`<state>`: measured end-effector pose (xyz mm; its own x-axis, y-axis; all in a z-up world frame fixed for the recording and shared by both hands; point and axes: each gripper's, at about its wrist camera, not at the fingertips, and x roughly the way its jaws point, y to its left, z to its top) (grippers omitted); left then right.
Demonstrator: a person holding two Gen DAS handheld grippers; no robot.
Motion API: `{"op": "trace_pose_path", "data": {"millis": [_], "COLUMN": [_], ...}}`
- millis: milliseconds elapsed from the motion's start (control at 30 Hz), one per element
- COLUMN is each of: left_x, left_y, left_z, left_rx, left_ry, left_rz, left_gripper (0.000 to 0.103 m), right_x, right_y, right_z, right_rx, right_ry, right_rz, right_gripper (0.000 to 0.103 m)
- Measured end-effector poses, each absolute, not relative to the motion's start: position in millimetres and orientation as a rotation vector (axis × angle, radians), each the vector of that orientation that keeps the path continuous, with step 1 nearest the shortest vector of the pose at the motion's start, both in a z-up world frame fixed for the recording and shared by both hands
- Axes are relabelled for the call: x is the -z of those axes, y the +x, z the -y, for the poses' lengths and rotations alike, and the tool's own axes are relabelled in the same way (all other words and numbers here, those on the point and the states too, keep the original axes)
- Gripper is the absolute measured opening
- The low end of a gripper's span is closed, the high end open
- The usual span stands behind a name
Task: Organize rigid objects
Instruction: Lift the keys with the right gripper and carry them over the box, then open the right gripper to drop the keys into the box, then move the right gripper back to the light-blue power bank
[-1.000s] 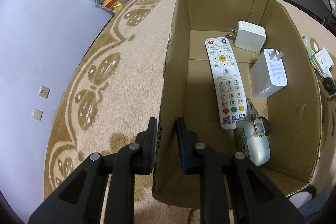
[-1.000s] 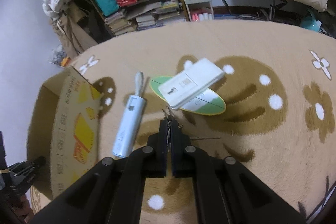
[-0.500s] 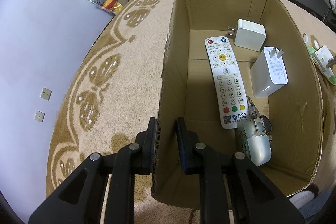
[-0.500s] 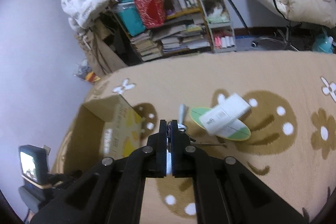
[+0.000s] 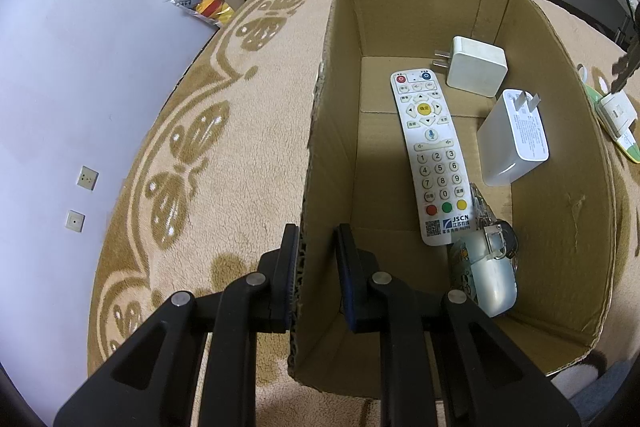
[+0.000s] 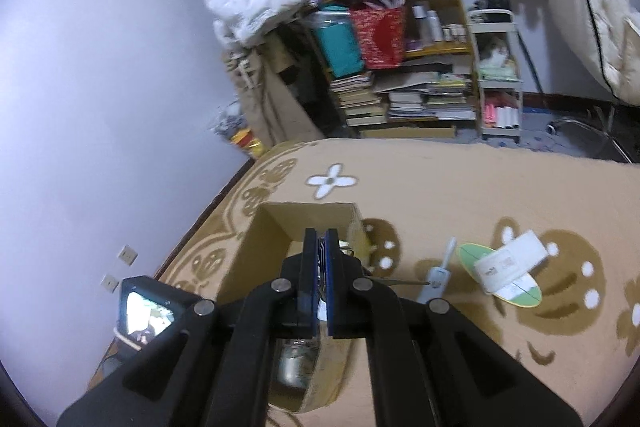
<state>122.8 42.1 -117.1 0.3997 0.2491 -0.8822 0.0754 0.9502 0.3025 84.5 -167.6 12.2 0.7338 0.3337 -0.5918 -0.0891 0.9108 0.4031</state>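
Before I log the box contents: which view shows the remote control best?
The left wrist view: the remote control lies face-up inside the cardboard box, unobstructed. In the right wrist view, the gripper blocks the box interior, hiding it.

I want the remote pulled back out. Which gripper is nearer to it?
Left. The left gripper straddles the cardboard box wall beside the remote control; the right gripper hovers above the box, farther off.
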Motion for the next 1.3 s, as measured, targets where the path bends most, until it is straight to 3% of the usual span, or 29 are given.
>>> {"op": "trace_pose_path", "data": {"millis": [867, 1033, 1100, 1167, 1300], "left_x": [119, 120, 120, 120, 120], "left_y": [123, 124, 124, 124, 124], "left_z": [-44, -44, -44, -45, -45], "left_rx": [-0.108, -0.106, -0.106, -0.106, -0.106], "left_ry": [0.313, 0.312, 0.312, 0.312, 0.312], "left_rz": [-1.165, -1.168, -1.168, -1.167, -1.167], "left_gripper": [0.019, 0.019, 0.019, 0.019, 0.019], "right_x": [40, 34, 35, 36, 48], "right_y": [86, 91, 92, 92, 99], "right_z": [112, 129, 139, 153, 170], "right_rx": [-0.362, -0.248, -0.218, -0.169, -0.071], "right_ry": [0.334, 0.311, 0.328, 0.356, 0.342], "right_rz": [-0.887, -0.864, -0.859, -0.838, -0.847], "right_gripper": [0.005, 0.025, 0.056, 0.077, 0.082]}}
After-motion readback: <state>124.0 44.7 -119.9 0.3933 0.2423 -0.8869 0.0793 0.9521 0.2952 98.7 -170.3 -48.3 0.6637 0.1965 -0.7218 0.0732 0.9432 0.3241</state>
